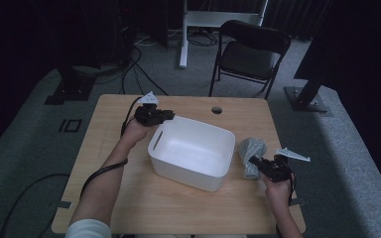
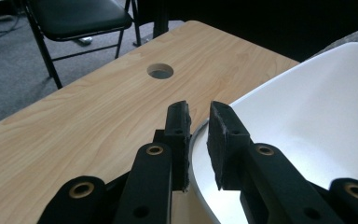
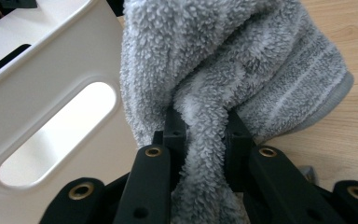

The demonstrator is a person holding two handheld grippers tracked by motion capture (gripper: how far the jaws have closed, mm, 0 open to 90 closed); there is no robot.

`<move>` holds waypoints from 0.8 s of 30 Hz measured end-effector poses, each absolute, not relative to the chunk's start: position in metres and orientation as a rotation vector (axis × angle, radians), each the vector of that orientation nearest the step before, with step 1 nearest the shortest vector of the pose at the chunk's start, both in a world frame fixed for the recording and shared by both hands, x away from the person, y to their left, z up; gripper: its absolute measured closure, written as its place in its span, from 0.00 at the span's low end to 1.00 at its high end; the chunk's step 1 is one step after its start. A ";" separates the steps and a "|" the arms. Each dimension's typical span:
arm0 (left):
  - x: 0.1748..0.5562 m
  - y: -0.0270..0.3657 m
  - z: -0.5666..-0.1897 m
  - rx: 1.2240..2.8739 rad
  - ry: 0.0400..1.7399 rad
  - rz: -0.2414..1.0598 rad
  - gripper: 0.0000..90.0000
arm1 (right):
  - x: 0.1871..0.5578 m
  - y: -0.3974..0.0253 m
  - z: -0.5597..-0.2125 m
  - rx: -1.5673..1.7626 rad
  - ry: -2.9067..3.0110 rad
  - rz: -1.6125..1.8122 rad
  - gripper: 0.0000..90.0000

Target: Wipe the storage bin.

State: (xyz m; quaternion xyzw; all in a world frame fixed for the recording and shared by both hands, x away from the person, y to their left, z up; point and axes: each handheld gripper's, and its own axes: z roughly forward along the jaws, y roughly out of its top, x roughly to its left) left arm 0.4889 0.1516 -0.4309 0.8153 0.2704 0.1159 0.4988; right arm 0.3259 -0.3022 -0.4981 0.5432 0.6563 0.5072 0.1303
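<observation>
A white plastic bin (image 1: 193,151) stands in the middle of the wooden table (image 1: 129,198). My left gripper (image 1: 168,117) is at the bin's far left corner. In the left gripper view its jaws (image 2: 198,109) straddle the bin's rim (image 2: 307,93) and close on it, one outside and one inside. A grey fluffy towel (image 1: 252,151) lies on the table just right of the bin. My right gripper (image 1: 254,161) is shut on a fold of the towel (image 3: 242,51), close beside the bin's handle cutout (image 3: 51,135).
A round cable hole (image 1: 217,109) is in the table's far edge, behind the bin. A black folding chair (image 1: 250,49) stands on the carpet beyond the table. Cables trail from both grippers across the left and right of the tabletop.
</observation>
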 end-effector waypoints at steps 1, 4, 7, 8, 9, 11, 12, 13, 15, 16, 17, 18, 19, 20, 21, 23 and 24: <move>0.489 0.151 -0.431 1.972 0.655 0.282 0.87 | 0.326 -0.302 -0.498 1.579 1.906 1.476 0.85; 0.489 0.152 -0.431 1.977 0.647 0.283 0.87 | 0.326 -0.303 -0.498 1.578 1.905 1.473 0.85; 0.488 0.150 -0.431 1.986 0.636 0.296 0.86 | 0.326 -0.302 -0.498 1.580 1.905 1.474 0.85; 0.488 0.150 -0.431 1.987 0.637 0.299 0.86 | 0.325 -0.302 -0.498 1.578 1.905 1.473 0.85; 0.488 0.149 -0.431 1.985 0.639 0.299 0.86 | 0.325 -0.302 -0.498 1.577 1.906 1.473 0.85; 0.489 0.149 -0.431 1.989 0.635 0.298 0.86 | 0.325 -0.302 -0.498 1.576 1.905 1.474 0.85; 0.489 0.148 -0.431 1.997 0.632 0.301 0.85 | 0.325 -0.302 -0.498 1.577 1.908 1.472 0.85; 0.489 0.148 -0.431 1.996 0.633 0.302 0.85 | 0.325 -0.302 -0.498 1.577 1.906 1.472 0.85; 0.489 0.148 -0.432 1.994 0.633 0.302 0.85 | 0.325 -0.302 -0.498 1.575 1.908 1.470 0.85; 0.489 0.148 -0.432 1.992 0.635 0.303 0.85 | 0.325 -0.302 -0.498 1.575 1.907 1.471 0.85; 0.489 0.147 -0.432 1.990 0.637 0.301 0.85 | 0.325 -0.302 -0.498 1.575 1.907 1.471 0.85; 0.489 0.147 -0.432 1.993 0.641 0.302 0.85 | 0.326 -0.302 -0.498 1.576 1.908 1.471 0.85; 0.488 0.146 -0.431 1.993 0.645 0.305 0.85 | 0.326 -0.302 -0.498 1.577 1.908 1.471 0.85; 0.488 0.146 -0.431 1.996 0.649 0.305 0.85 | 0.326 -0.302 -0.499 1.577 1.911 1.470 0.85; 0.488 0.146 -0.430 1.996 0.660 0.302 0.86 | 0.326 -0.301 -0.499 1.577 1.912 1.469 0.85; 0.487 0.146 -0.429 2.003 0.662 0.307 0.88 | 0.326 -0.301 -0.499 1.575 1.914 1.468 0.85; 0.487 0.146 -0.428 2.011 0.669 0.313 0.88 | 0.326 -0.300 -0.499 1.575 1.914 1.468 0.85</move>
